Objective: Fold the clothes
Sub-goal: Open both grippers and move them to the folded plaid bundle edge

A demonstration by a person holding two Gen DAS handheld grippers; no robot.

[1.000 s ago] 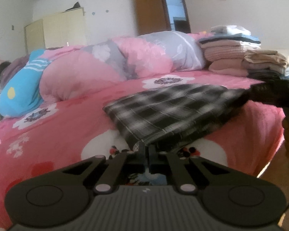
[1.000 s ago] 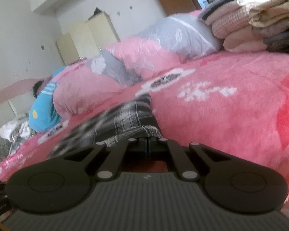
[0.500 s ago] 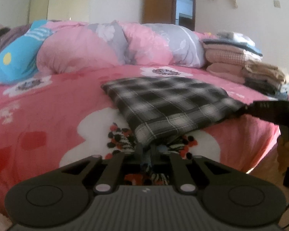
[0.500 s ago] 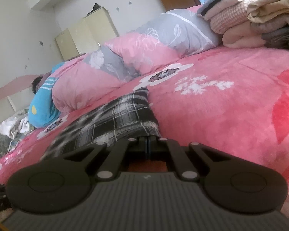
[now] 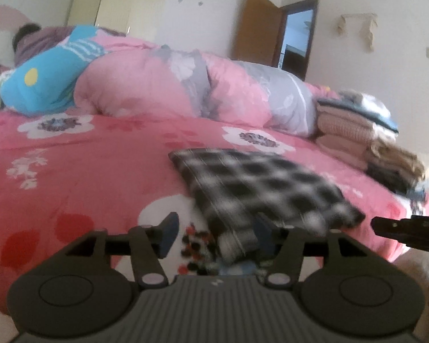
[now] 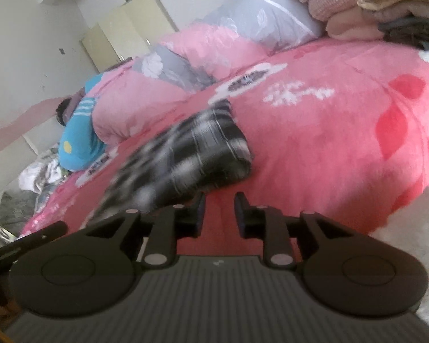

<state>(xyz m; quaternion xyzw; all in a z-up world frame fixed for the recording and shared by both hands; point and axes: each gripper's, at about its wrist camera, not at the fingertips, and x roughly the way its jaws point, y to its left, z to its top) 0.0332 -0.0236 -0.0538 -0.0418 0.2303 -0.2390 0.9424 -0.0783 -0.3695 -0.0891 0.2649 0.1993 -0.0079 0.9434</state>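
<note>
A folded black-and-white plaid garment [image 5: 260, 185] lies flat on the pink flowered bed [image 5: 85, 171]. My left gripper [image 5: 216, 231] hovers at its near corner with the jaws opening. That corner lies loose between the fingers and no pad presses on it. The right wrist view shows the same garment [image 6: 186, 154] just ahead and left of my right gripper [image 6: 220, 214]. Its jaws are opening too, with only pink sheet in the gap. The right gripper's tip [image 5: 400, 228] shows at the right edge of the left wrist view.
A stack of folded clothes [image 5: 357, 131] sits at the bed's right side. A rolled pink and grey quilt [image 5: 157, 85] and a blue pillow [image 5: 48, 83] lie along the back. A cream wardrobe [image 5: 117, 5] and an open door [image 5: 257, 28] stand behind. Loose laundry [image 6: 40, 171] lies far left.
Both grippers were shut on the plaid garment's near edge; both have now opened, let it go and drawn back a little. The garment rests on the bed.
</note>
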